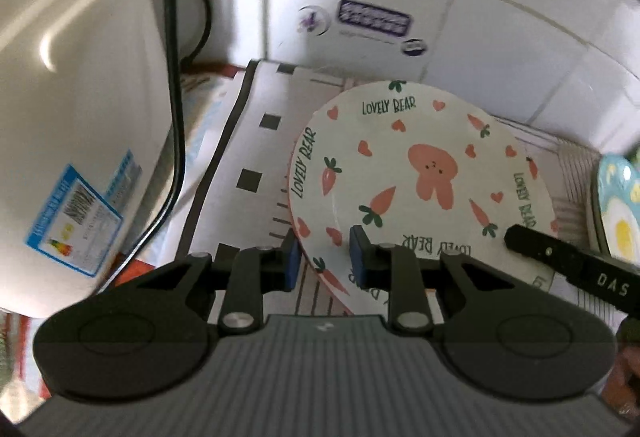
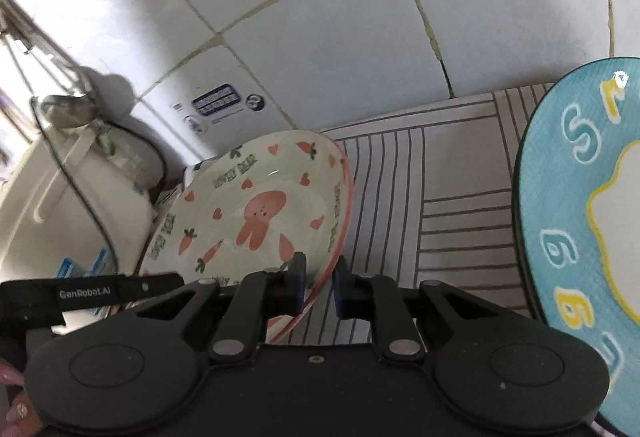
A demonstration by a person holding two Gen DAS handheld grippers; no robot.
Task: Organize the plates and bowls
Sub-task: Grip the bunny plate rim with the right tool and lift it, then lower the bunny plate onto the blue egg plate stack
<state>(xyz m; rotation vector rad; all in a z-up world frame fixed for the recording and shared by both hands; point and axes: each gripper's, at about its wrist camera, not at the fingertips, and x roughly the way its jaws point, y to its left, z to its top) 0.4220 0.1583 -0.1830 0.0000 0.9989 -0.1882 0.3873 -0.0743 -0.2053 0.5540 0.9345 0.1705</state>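
Note:
A white plate (image 1: 400, 173) printed with a pink bunny, carrots and "LOVELY BEAR" sits tilted over a striped mat. My left gripper (image 1: 325, 261) is shut on its near left rim, blue pads on either side of the edge. In the right wrist view the same plate (image 2: 256, 209) stands raised on its right side, with my right gripper (image 2: 318, 287) shut on the pink-edged rim. One finger of the right gripper (image 1: 520, 239) shows at the plate's near right edge. The left gripper's black finger (image 2: 120, 287) crosses the lower left.
A blue plate with yellow and white figures (image 2: 580, 197) lies close on the right, also visible as a blue plate (image 1: 618, 205). A white appliance (image 1: 80, 97) with a black cable (image 1: 176, 117) stands on the left. The striped mat (image 2: 440, 197) ends at a tiled wall (image 2: 320, 17).

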